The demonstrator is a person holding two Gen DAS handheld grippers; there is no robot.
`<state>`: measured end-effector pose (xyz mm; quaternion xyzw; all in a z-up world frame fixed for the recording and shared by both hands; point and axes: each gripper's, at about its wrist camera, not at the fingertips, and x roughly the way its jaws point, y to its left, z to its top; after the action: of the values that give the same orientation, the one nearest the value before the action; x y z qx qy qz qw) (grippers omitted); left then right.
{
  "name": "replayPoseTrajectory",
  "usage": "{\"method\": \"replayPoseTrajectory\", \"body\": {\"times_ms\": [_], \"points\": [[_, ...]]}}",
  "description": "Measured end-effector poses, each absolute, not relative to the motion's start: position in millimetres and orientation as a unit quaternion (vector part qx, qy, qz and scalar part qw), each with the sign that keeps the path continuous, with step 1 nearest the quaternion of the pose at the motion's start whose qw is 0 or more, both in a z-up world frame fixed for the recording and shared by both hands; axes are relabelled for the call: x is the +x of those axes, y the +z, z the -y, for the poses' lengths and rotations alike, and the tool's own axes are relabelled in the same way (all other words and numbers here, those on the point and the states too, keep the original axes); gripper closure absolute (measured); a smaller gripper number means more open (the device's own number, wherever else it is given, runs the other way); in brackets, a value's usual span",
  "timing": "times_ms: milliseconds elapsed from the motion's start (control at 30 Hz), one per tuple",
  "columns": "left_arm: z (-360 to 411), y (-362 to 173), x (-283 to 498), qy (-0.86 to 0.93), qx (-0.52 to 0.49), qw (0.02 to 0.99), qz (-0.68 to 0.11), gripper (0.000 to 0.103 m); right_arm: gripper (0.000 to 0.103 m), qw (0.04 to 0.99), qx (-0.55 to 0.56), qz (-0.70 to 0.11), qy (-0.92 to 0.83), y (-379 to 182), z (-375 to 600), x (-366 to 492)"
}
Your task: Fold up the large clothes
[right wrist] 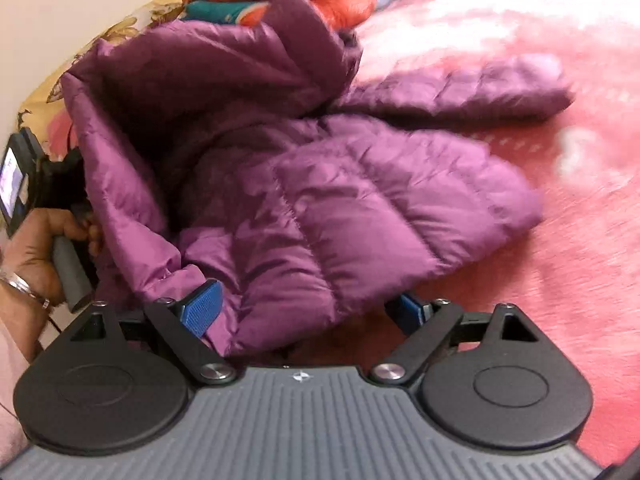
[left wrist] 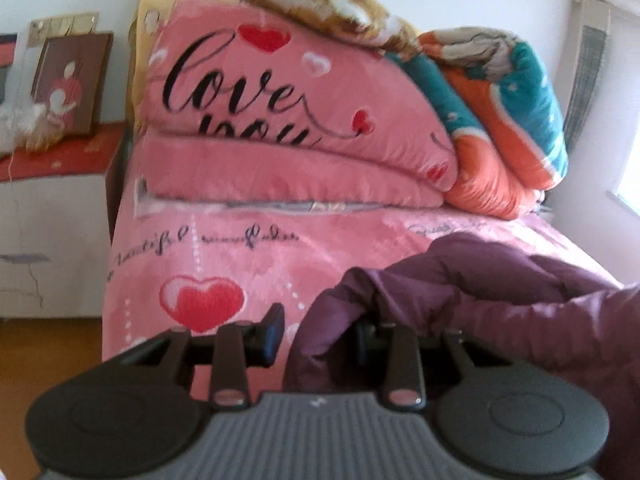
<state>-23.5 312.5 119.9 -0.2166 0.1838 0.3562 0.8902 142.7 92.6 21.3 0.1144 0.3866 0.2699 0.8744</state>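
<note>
A purple quilted jacket (right wrist: 340,200) lies on the pink bed cover (right wrist: 560,280), its left side lifted and one sleeve (right wrist: 480,88) stretched out to the right. My right gripper (right wrist: 306,310) holds its jaws wide, and a thick fold of the jacket's near hem fills the gap and touches both blue pads (right wrist: 202,308). In the left wrist view my left gripper (left wrist: 319,334) is shut on a bunch of the jacket (left wrist: 500,280), with the right pad hidden under cloth. A hand (right wrist: 32,256) holding that left gripper shows at the left edge of the right wrist view.
Folded quilts are stacked at the head of the bed: a pink "love you" one (left wrist: 280,100) and an orange and teal one (left wrist: 500,120). A white cabinet (left wrist: 52,220) with a picture frame (left wrist: 72,80) stands to the left, above wooden floor (left wrist: 40,344).
</note>
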Motion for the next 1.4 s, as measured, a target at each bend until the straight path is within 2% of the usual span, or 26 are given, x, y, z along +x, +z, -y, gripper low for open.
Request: {"method": "replayPoseTrajectory", "body": {"times_ms": [67,200,300,400,633,833,1067,1233,1300,1400], "points": [[-307,129,-30,0.354,-0.208,0.896,-0.172,0.068,0.0,0.882,0.102,-0.381,0.259,34,-87,131],[-288,146,-42,0.355,-0.164,0.908,-0.148,0.059,0.0,0.899,0.107,-0.366,0.216,45,-61,121],[-274,156,-47,0.35,-0.137,0.917,-0.131,0.043,0.0,0.909,0.125,-0.349,0.19,55,-51,134],[-268,157,-47,0.347,-0.113,0.923,-0.124,0.034,0.0,0.915,0.124,-0.331,0.194,63,-53,147],[-290,135,-36,0.354,-0.142,0.911,-0.159,0.034,0.0,0.909,0.084,-0.342,0.221,65,-85,216],[-309,117,-26,0.361,-0.164,0.899,-0.185,0.032,0.0,0.883,0.083,-0.391,0.248,36,-117,293],[-322,103,-20,0.358,-0.182,0.893,-0.203,0.03,0.0,0.836,0.135,-0.439,0.3,-3,-146,350],[-324,100,-17,0.361,-0.183,0.89,-0.211,0.03,0.0,0.825,0.19,-0.435,0.306,-15,-161,347],[-322,101,-16,0.361,-0.179,0.89,-0.213,0.032,0.004,0.822,0.206,-0.435,0.304,-16,-163,340],[-320,101,-16,0.357,-0.176,0.892,-0.215,0.042,0.024,0.826,0.211,-0.43,0.296,-12,-167,332]]}}
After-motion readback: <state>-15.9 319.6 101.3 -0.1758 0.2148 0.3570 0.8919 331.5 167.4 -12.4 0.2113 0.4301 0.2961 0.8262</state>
